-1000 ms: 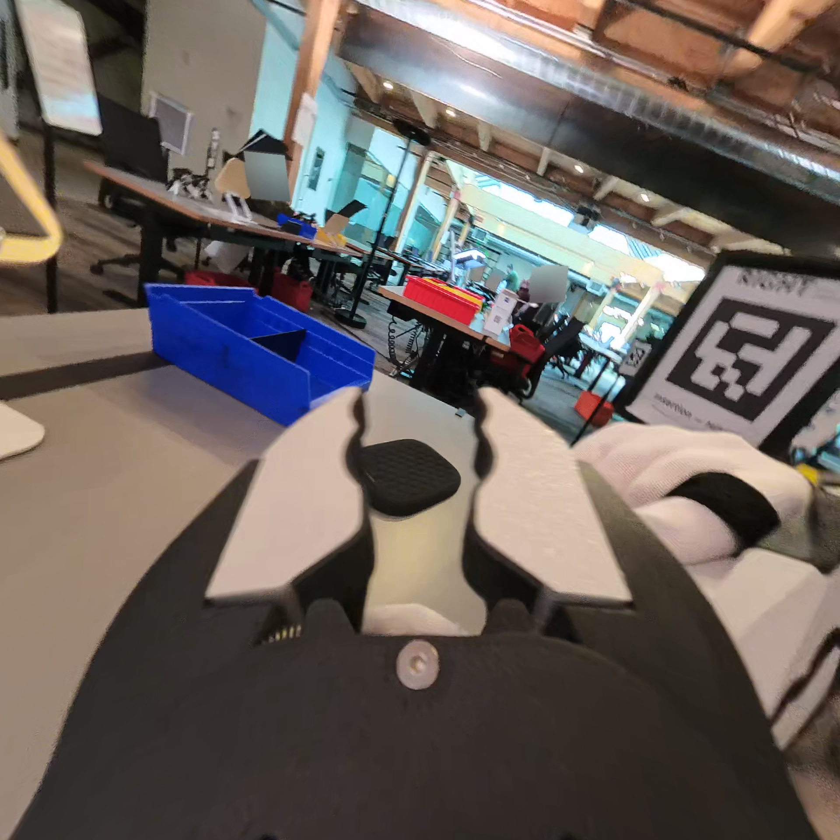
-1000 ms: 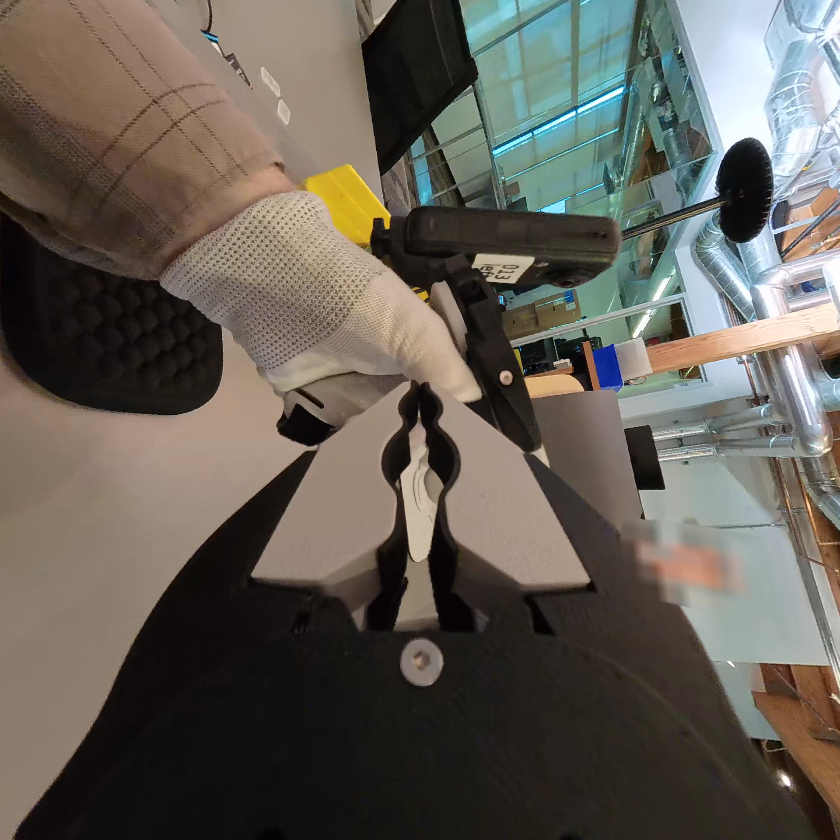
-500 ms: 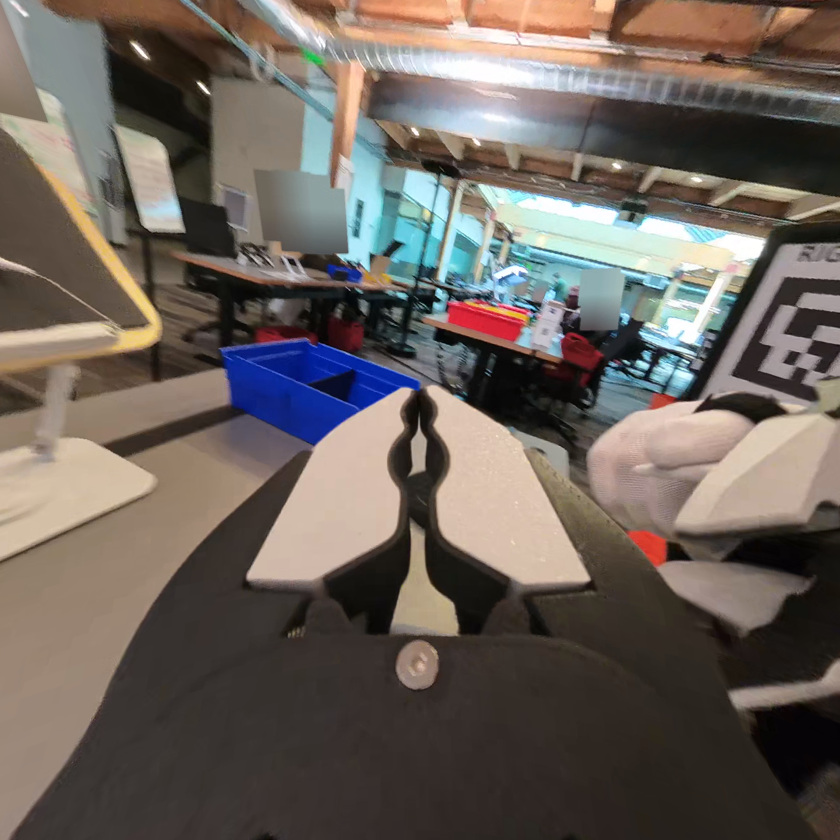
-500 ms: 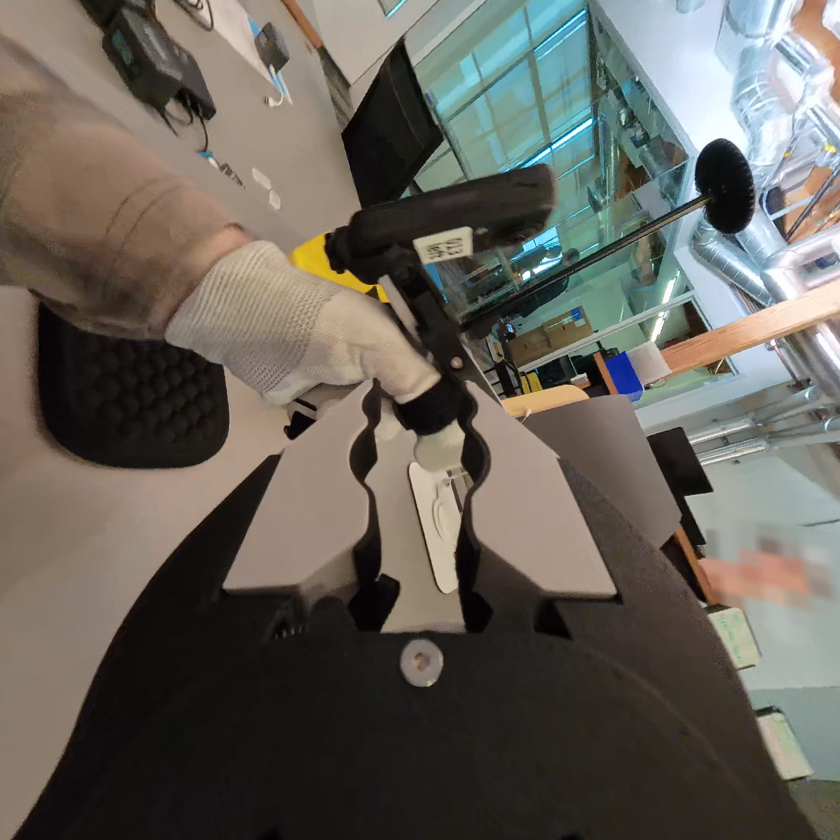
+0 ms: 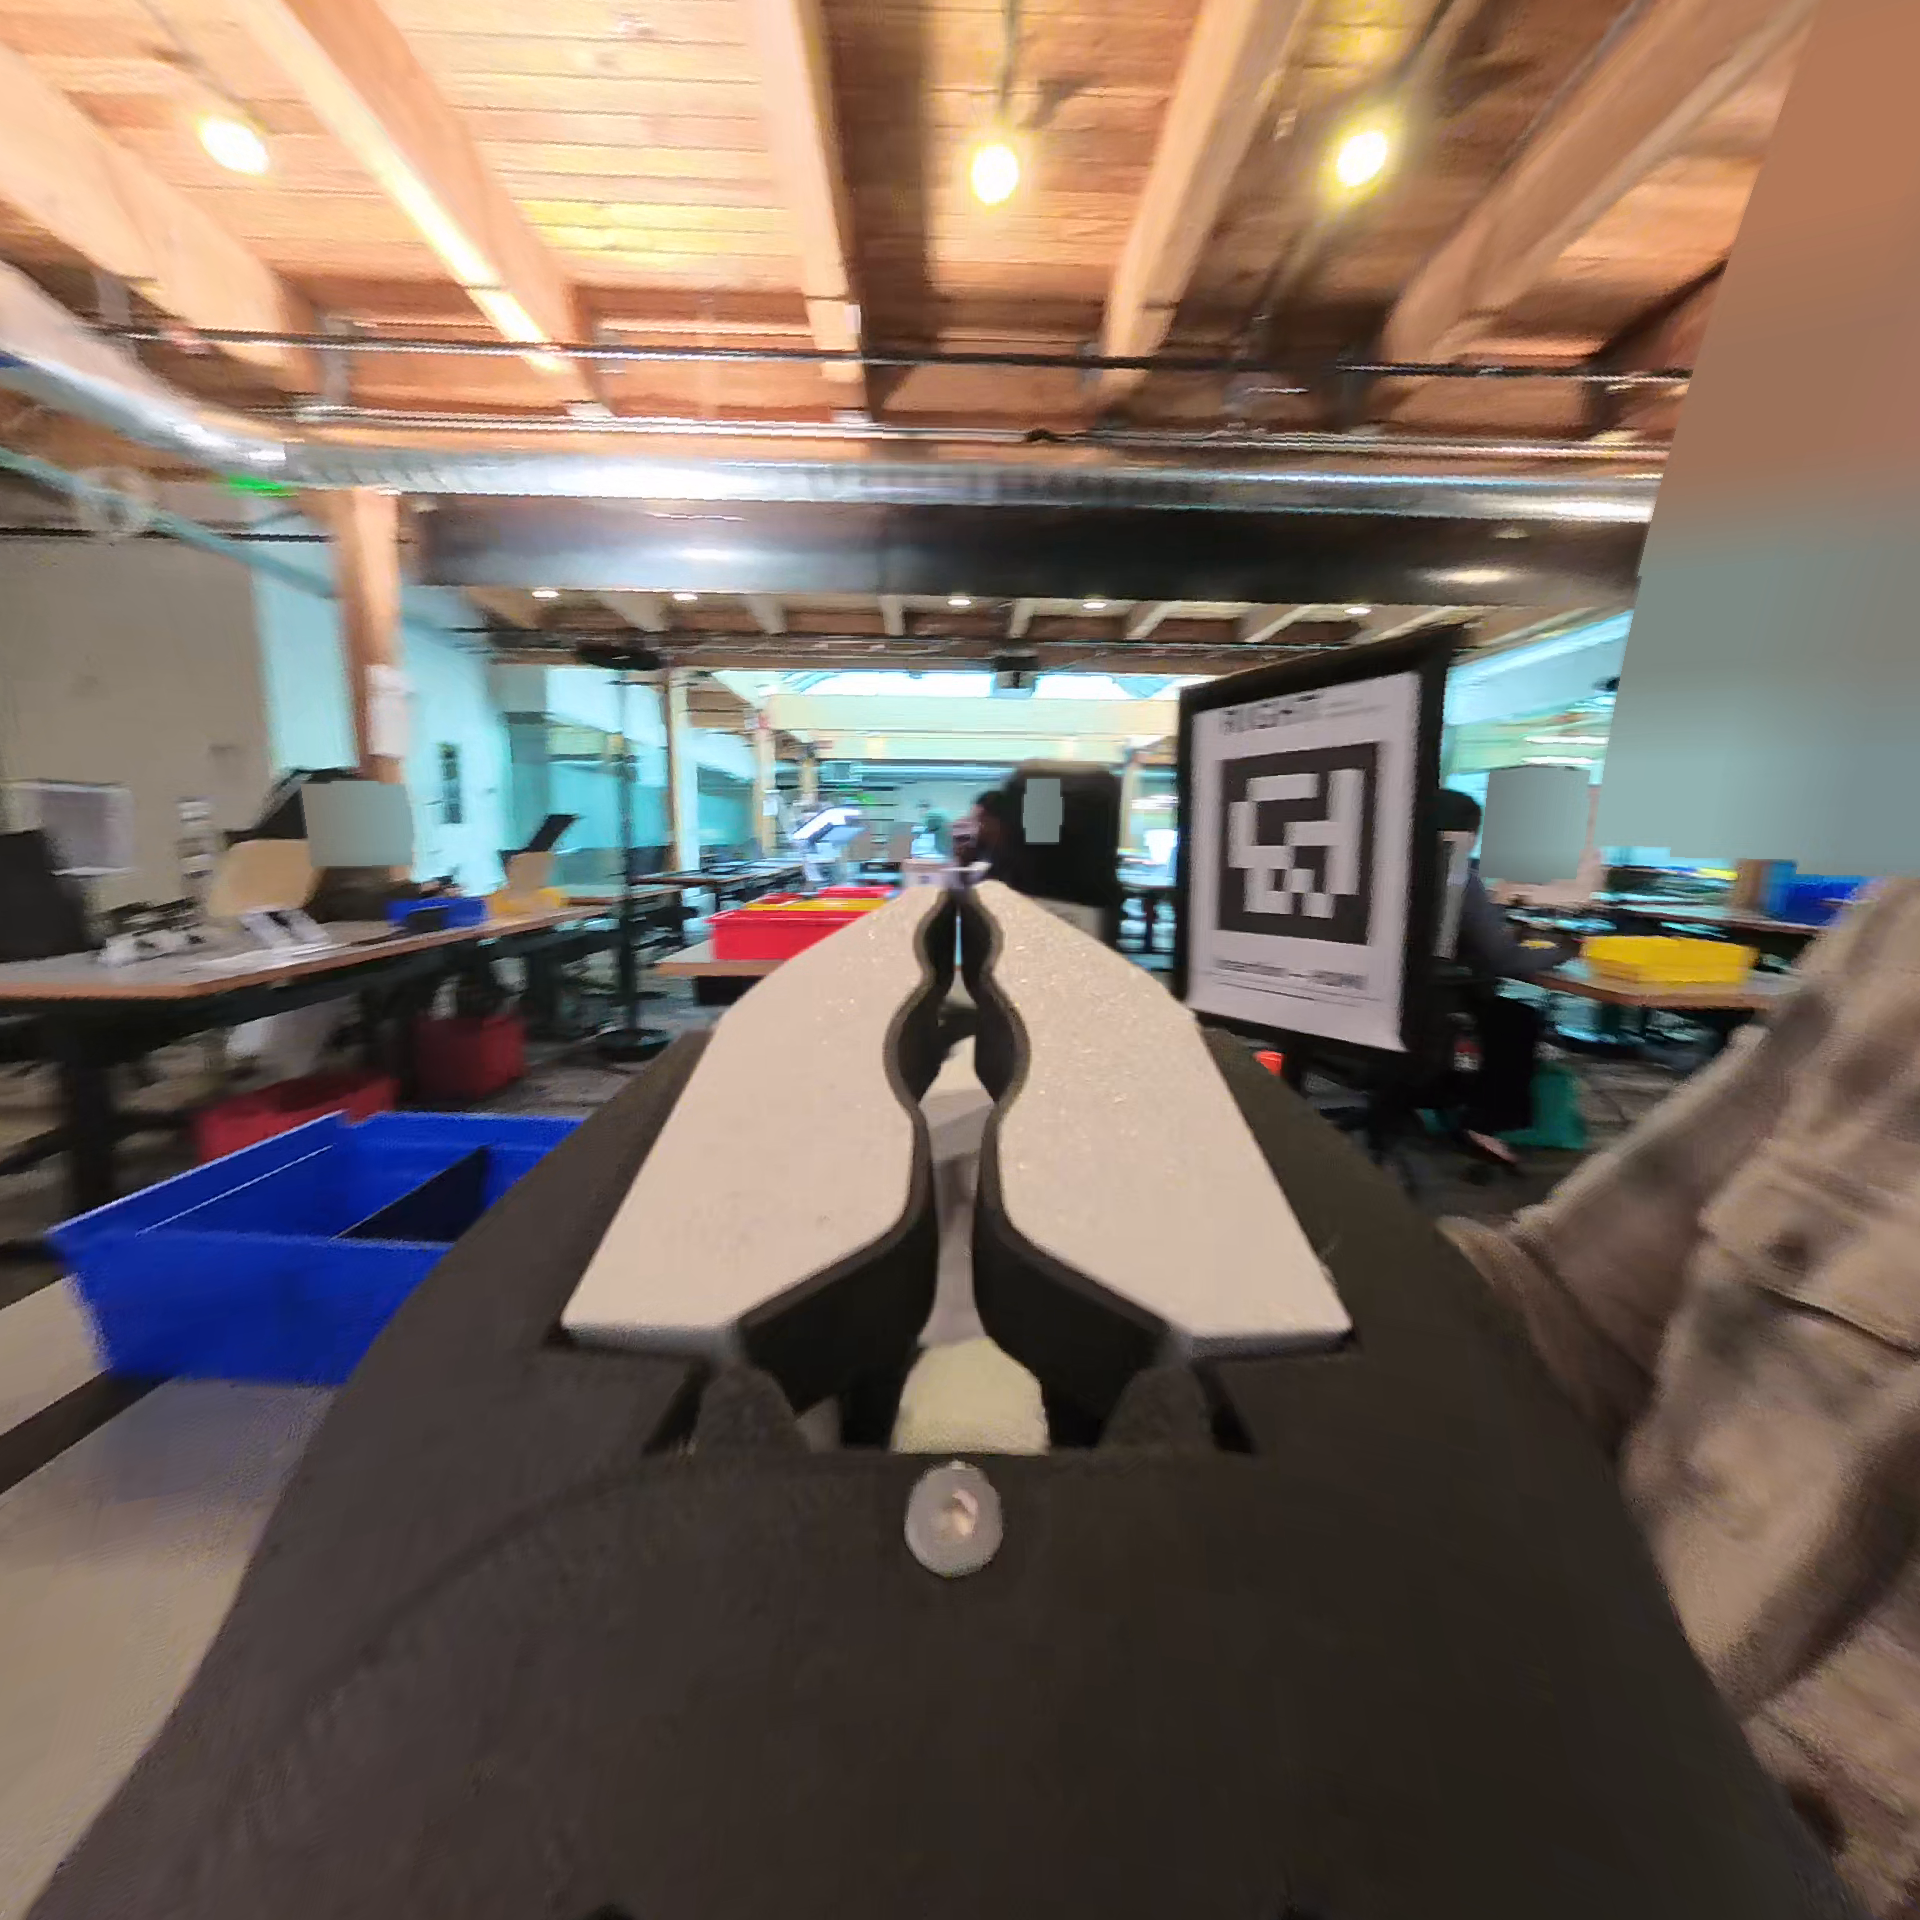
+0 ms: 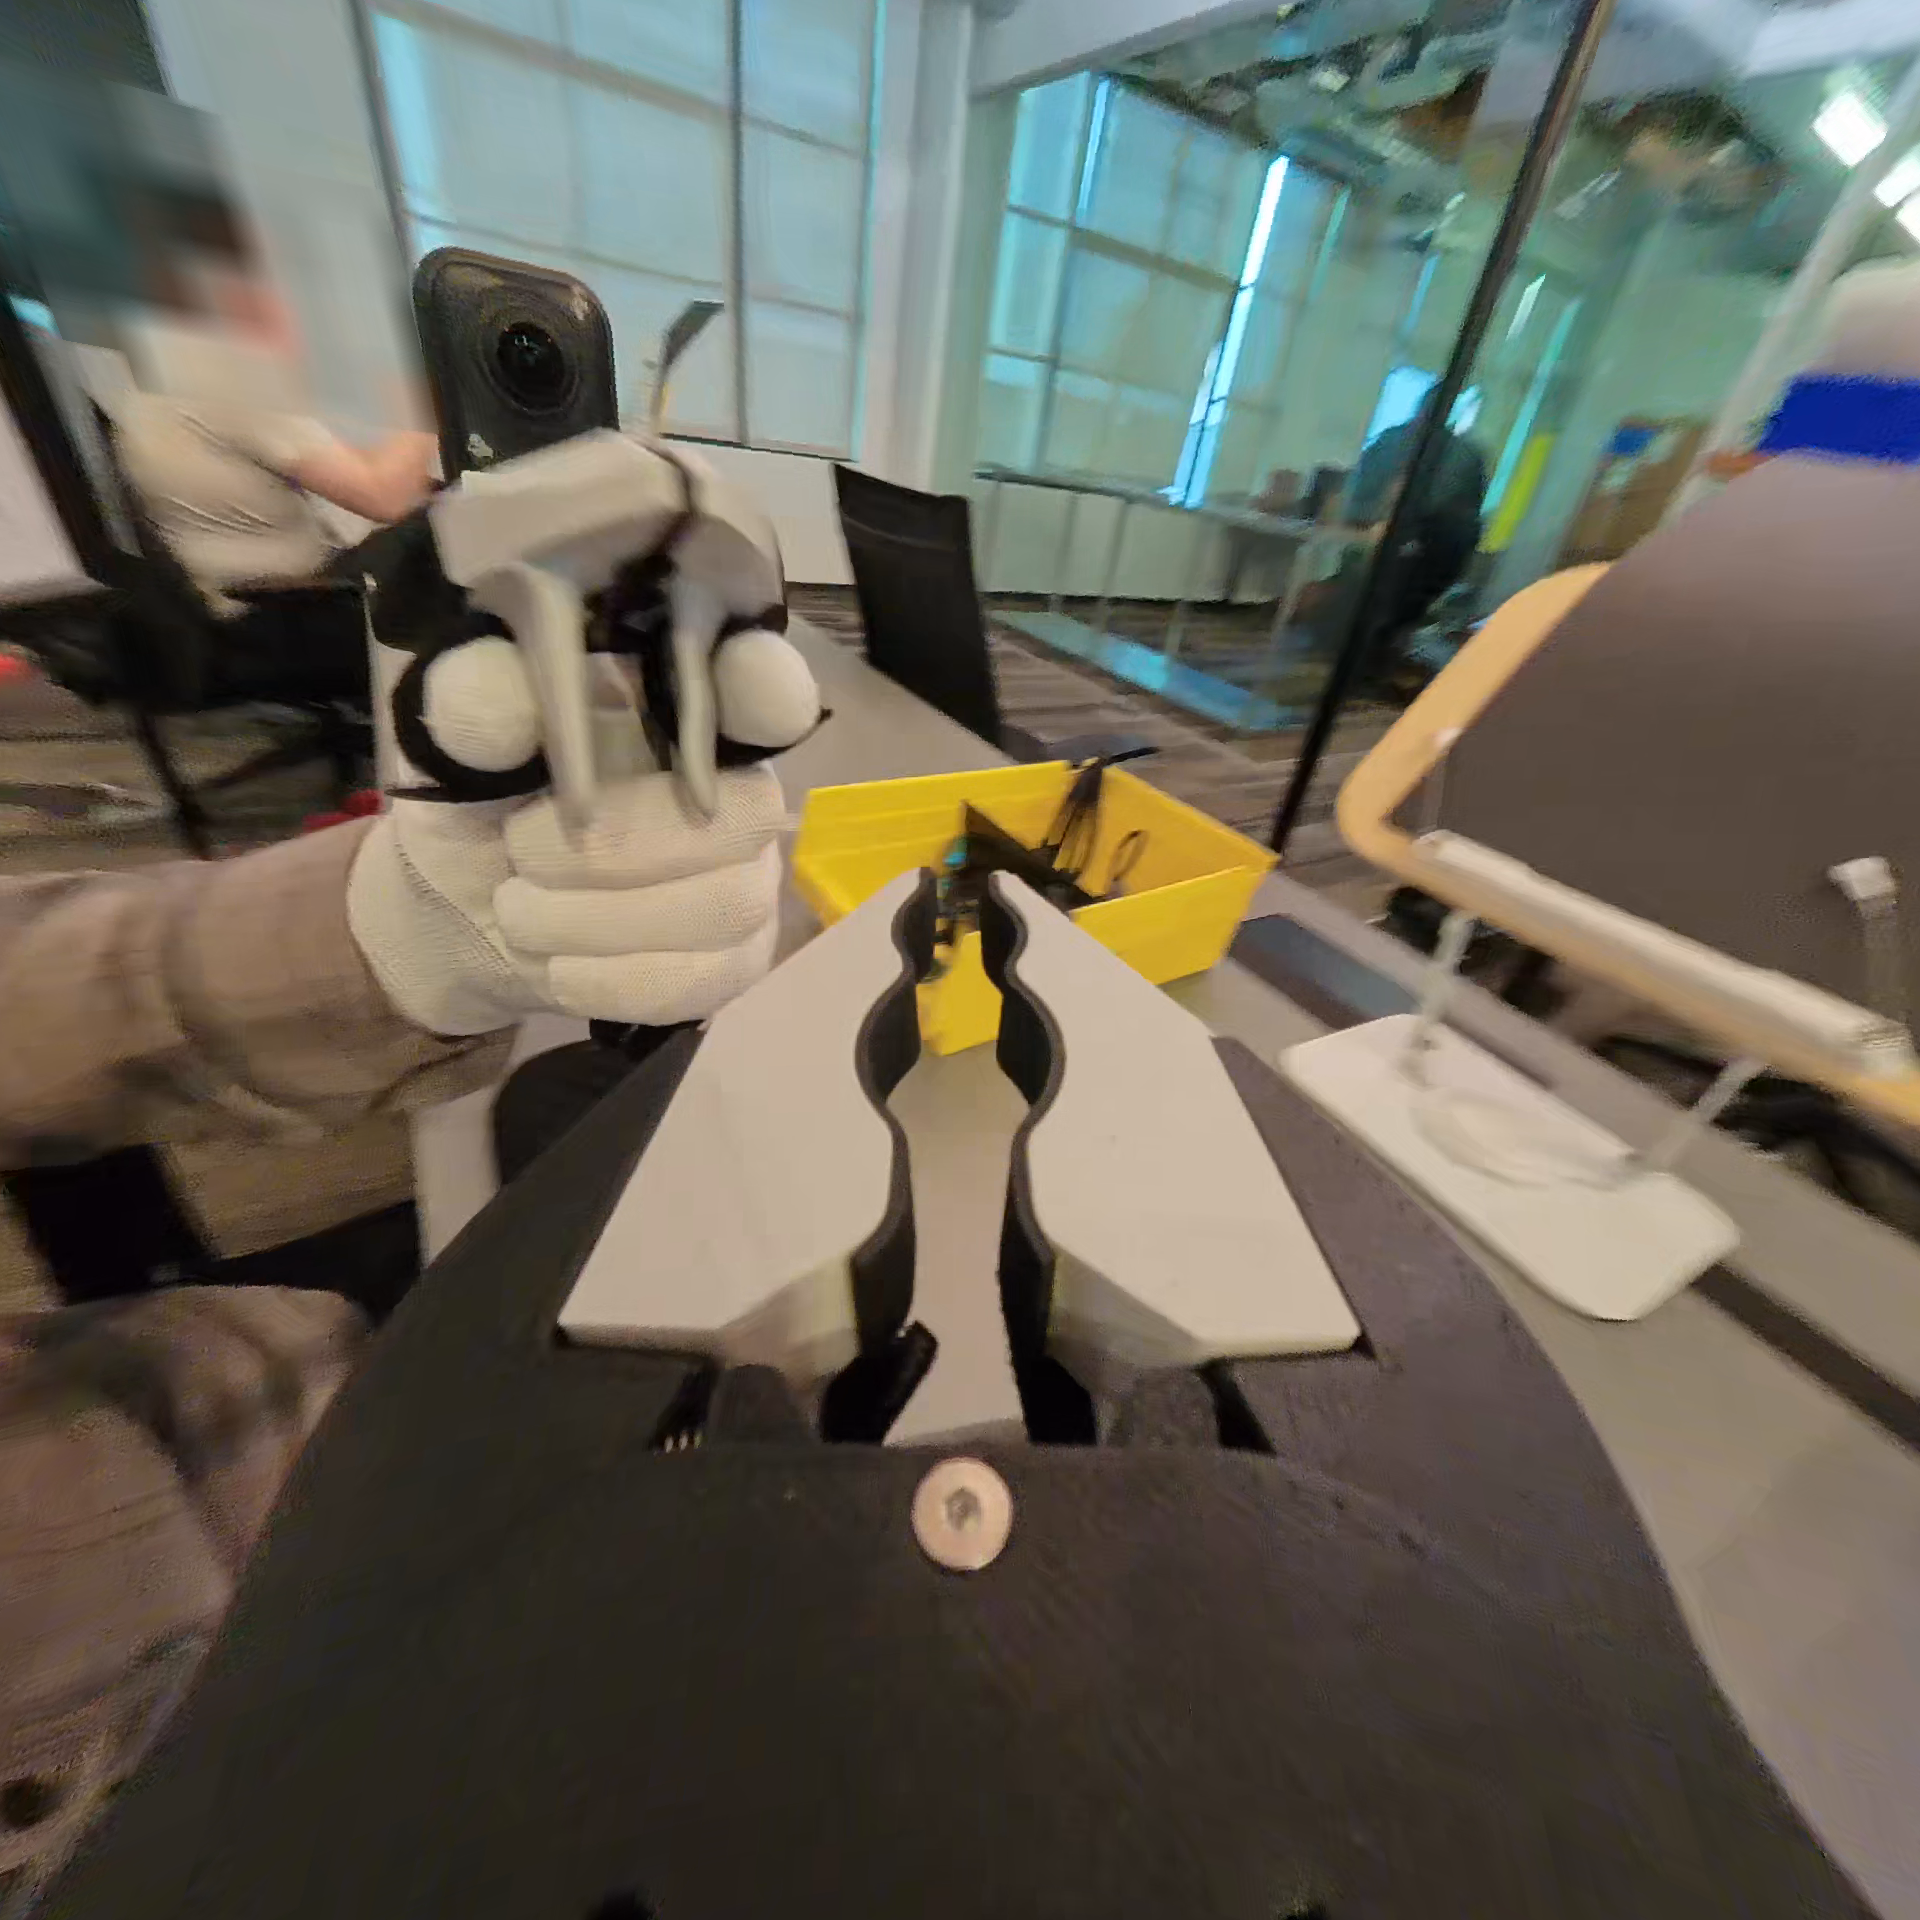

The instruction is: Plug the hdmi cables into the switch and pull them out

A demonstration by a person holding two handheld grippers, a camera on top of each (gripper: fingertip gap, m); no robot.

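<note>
My left gripper (image 5: 958, 902) is raised level, looking out over the room, and its two grey fingers meet at the tips with nothing between them. Below and to its left a blue bin (image 5: 281, 1236) sits at the edge of the grey table (image 5: 94, 1621), and just right of the fingertips stands a black-framed marker board (image 5: 1311, 854); a mottled sleeve (image 5: 1756, 1330) fills the right edge. My right gripper (image 6: 958, 883) has its fingers slightly apart, a narrow gap running between the tips, and it holds nothing. Straight ahead of those tips, on the table, sits a yellow bin (image 6: 1174, 894) with dark cables (image 6: 1049, 831) tangled inside; I cannot tell whether these are the HDMI ones, and I see no switch in either view. Up and left of the right gripper, a white-gloved hand (image 6: 582, 904) grips the other tool with its camera (image 6: 514, 358) facing me. To the right stands a white stand base (image 6: 1507, 1174) holding a tan-edged panel (image 6: 1683, 748).
</note>
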